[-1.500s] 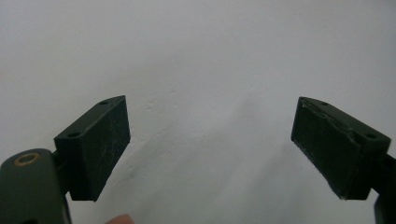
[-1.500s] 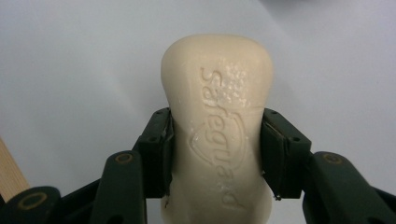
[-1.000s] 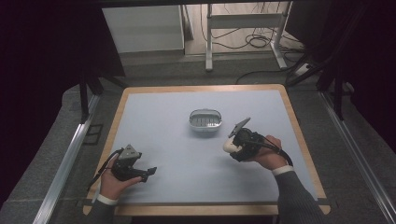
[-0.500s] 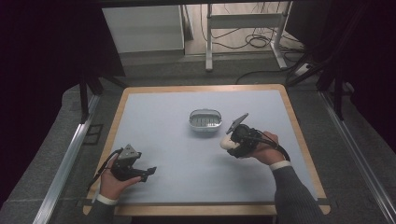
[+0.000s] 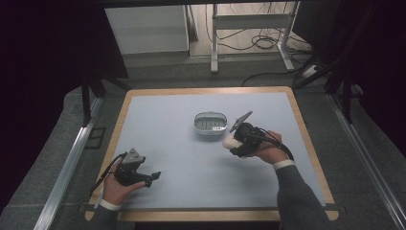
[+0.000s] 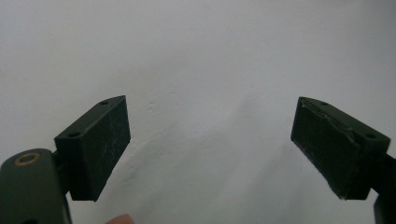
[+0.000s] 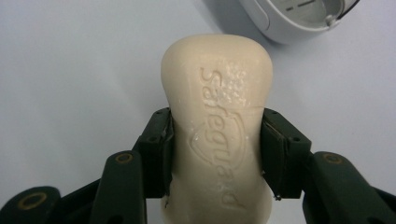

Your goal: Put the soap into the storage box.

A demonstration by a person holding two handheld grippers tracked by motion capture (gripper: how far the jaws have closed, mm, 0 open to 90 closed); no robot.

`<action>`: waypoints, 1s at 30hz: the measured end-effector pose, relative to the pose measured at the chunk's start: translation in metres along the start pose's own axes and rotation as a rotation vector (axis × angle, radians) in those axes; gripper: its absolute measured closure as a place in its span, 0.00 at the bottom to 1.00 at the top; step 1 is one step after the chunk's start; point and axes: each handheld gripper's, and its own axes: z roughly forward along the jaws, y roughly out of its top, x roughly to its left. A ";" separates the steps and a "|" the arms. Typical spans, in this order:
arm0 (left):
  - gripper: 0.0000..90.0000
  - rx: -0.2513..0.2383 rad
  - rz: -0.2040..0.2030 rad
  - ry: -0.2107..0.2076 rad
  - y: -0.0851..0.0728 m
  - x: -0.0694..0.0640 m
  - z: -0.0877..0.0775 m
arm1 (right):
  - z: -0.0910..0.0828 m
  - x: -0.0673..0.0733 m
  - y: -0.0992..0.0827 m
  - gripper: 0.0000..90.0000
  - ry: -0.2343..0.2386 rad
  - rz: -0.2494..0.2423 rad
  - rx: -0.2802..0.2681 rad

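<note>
A cream soap bar (image 7: 217, 126) is clamped at its waist between the jaws of the right gripper (image 5: 238, 142), both pads pressed against its sides. In the high view the soap bar (image 5: 229, 142) is held just in front of the white soap dish (image 5: 210, 124), toward its right side, close to it but not touching. The dish is seen near the middle of the pale blue table (image 5: 191, 167). The left gripper (image 5: 143, 177) is held well apart from the dish, toward the near left corner, its jaws spread wide with nothing between them.
</note>
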 end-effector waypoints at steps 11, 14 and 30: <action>0.14 -0.006 -0.002 0.006 0.000 0.000 -0.001 | 0.004 -0.008 0.007 0.55 -0.012 0.015 -0.021; 0.14 -0.006 -0.002 0.005 0.000 0.000 -0.001 | 0.004 -0.010 0.009 0.55 -0.004 0.019 -0.022; 0.14 -0.007 -0.002 0.005 0.000 0.001 -0.001 | 0.004 -0.019 0.022 0.55 -0.022 0.003 -0.032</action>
